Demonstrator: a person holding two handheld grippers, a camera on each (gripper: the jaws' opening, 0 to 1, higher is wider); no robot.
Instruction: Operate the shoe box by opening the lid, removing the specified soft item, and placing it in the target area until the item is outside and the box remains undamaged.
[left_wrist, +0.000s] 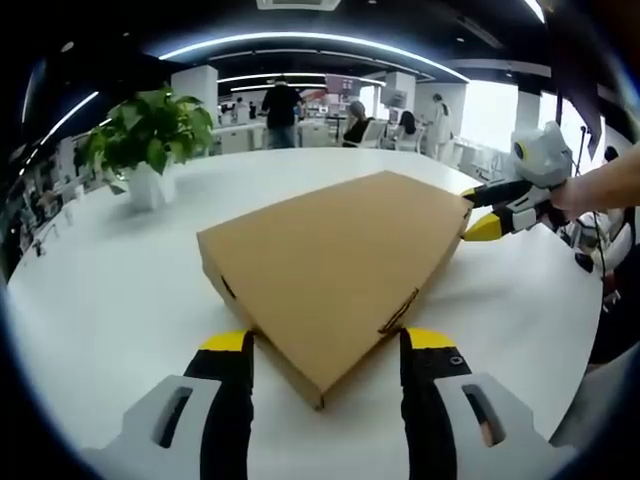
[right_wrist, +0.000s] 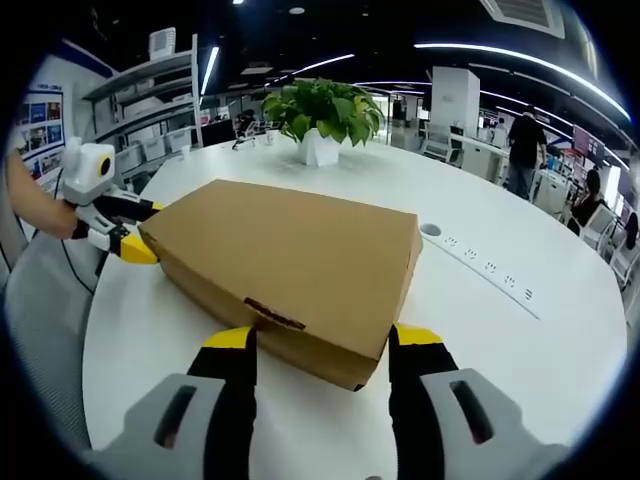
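Left gripper view: left gripper (left_wrist: 325, 345) and right gripper (right_wrist: 320, 340), jaws spread, straddle opposite corners of the closed shoe box (left_wrist: 335, 265), probably steadying it.

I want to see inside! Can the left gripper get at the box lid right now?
Probably yes. The left gripper is open with a corner of the closed shoe box between its jaws, nothing in between. The right gripper straddles the opposite corner the same way.

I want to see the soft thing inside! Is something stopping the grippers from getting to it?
Yes. The shoe box has its lid shut, so the soft item inside is hidden. The left gripper and right gripper sit open at opposite corners. Nothing visible lies on the lid.
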